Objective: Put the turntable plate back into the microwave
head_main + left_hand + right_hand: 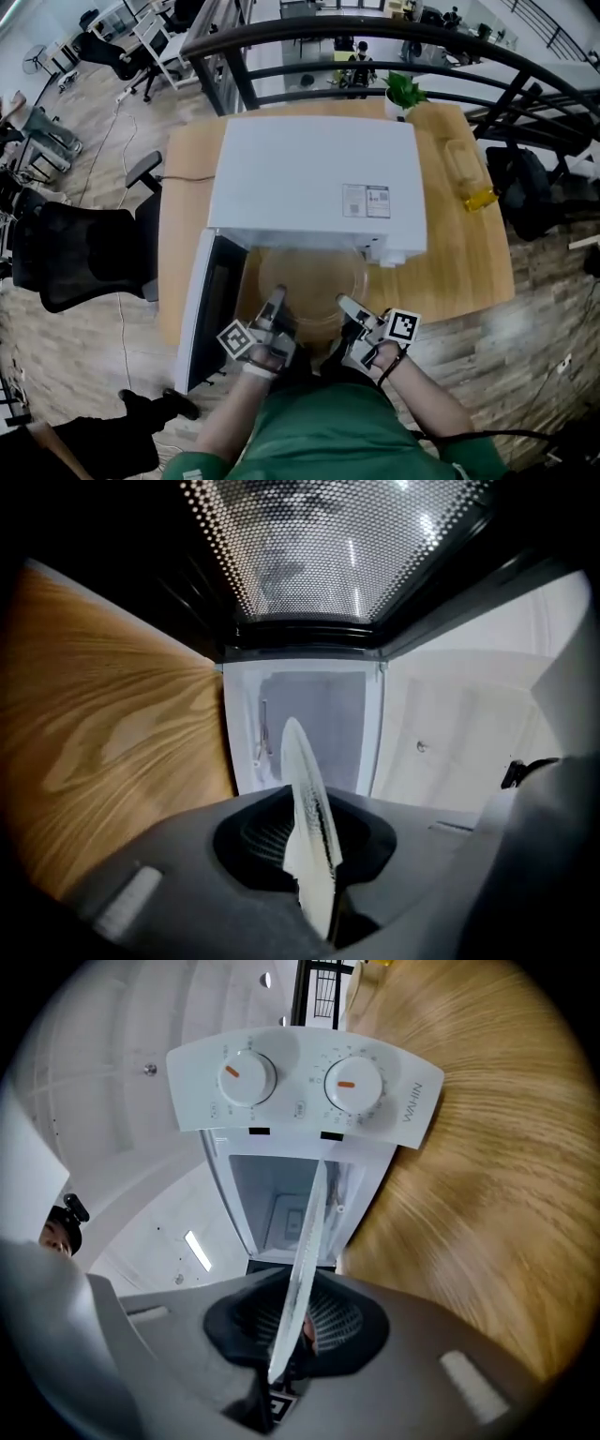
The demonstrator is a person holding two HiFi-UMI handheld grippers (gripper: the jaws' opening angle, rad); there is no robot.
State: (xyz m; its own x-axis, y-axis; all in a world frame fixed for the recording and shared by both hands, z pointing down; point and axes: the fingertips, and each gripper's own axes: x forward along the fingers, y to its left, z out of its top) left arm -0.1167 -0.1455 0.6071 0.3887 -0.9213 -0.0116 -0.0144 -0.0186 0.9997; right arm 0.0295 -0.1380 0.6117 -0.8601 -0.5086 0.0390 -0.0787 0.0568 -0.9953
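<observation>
The glass turntable plate [309,279] hangs level just in front of the white microwave [314,178], whose door [208,314] swings open to the left. My left gripper [275,300] is shut on the plate's near-left rim, and my right gripper [345,306] is shut on its near-right rim. In the left gripper view the plate [302,771] runs edge-on between the jaws of the left gripper [311,846], towards the open cavity [314,719]. In the right gripper view the plate [307,1232] sits likewise in the right gripper [292,1327], below the panel with two knobs [300,1082].
The microwave stands on a wooden table [469,253]. A potted plant [405,91], a clear container [464,161] and a yellow object [480,199] sit at the table's far right. A black office chair [84,253] stands to the left and a dark railing [375,37] runs behind.
</observation>
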